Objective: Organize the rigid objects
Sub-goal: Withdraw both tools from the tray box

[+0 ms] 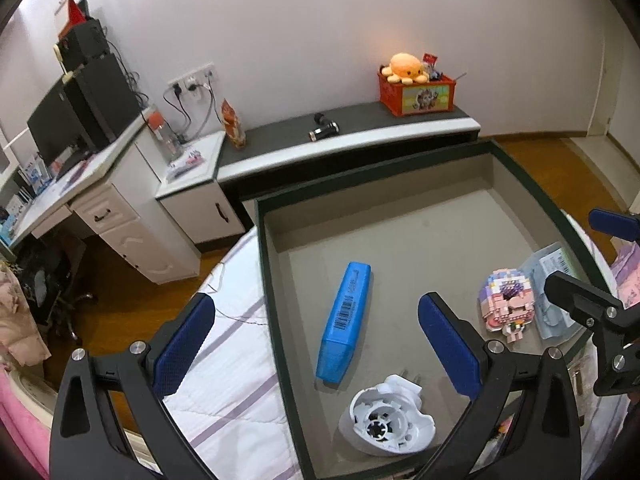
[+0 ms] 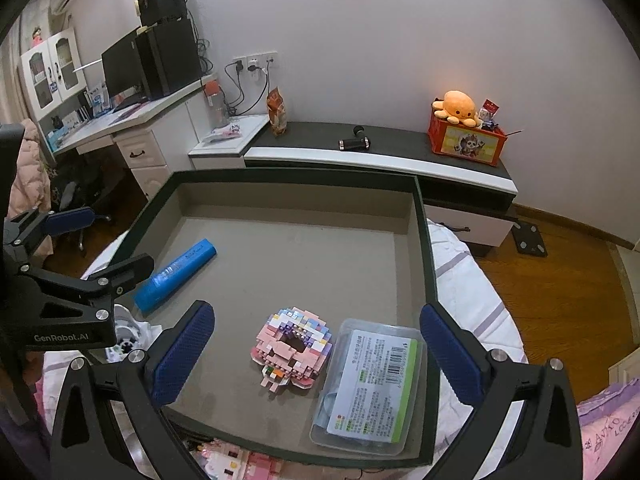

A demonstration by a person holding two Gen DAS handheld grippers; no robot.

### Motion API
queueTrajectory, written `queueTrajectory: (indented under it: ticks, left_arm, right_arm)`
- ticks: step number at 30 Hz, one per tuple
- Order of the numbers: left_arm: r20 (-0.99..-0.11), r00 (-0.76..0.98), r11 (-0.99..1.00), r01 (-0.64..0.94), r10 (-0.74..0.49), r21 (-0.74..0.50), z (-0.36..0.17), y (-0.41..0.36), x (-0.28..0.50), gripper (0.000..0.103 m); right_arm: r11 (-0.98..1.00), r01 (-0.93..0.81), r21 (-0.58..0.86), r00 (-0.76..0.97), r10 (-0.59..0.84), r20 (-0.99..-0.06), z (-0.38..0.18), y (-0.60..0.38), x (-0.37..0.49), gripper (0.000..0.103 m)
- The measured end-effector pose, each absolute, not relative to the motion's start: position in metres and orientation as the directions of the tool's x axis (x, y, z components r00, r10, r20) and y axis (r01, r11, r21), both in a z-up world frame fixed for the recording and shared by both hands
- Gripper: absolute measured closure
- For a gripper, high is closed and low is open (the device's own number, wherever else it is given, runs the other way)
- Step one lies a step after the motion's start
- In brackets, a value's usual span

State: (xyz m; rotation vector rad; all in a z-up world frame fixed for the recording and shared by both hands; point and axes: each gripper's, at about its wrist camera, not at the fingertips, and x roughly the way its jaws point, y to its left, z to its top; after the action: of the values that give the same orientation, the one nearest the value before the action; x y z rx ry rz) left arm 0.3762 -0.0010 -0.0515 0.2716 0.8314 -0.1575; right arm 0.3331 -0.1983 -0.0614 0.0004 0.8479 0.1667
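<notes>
Both the left gripper (image 1: 316, 344) and right gripper (image 2: 316, 354) gape fully wide and empty over the tray (image 2: 424, 248), where the brick model (image 2: 291, 346) sits touching the plastic case (image 2: 370, 388), so a careless grab could crumble it.

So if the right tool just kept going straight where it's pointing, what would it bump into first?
Probably the pink brick toy lying in the tray. It sits between the open right tool's fingers, with nothing in front of it, though depth is hard to judge.
</notes>
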Motion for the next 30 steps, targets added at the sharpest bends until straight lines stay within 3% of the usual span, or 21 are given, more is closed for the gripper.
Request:
queueTrajectory:
  ticks: [15,25,30]
  left_arm:
    - [-0.580,0.813,0.968,0.179,-0.046,0.174,0.028,0.008,0.273,0.000]
    - [-0.474,0.881,0.987,0.091,-0.017,0.133,0.039,0.021,0.163,0.000]
    - [-0.462,0.887,0.991,0.076,-0.017,0.109,0.034,0.025,0.123,0.000]
  right_arm:
    - [0.995,-0.097,0.007,0.761,0.079,-0.644,0.010,-0.211,0.241,0.000]
    - [0.996,-0.085,0.021,0.832,0.082,-0.548,0.036,-0.211,0.140,0.000]
    - [0.995,-0.090,0.034,0.846,0.094,-0.525,0.033,-0.208,0.095,0.000]
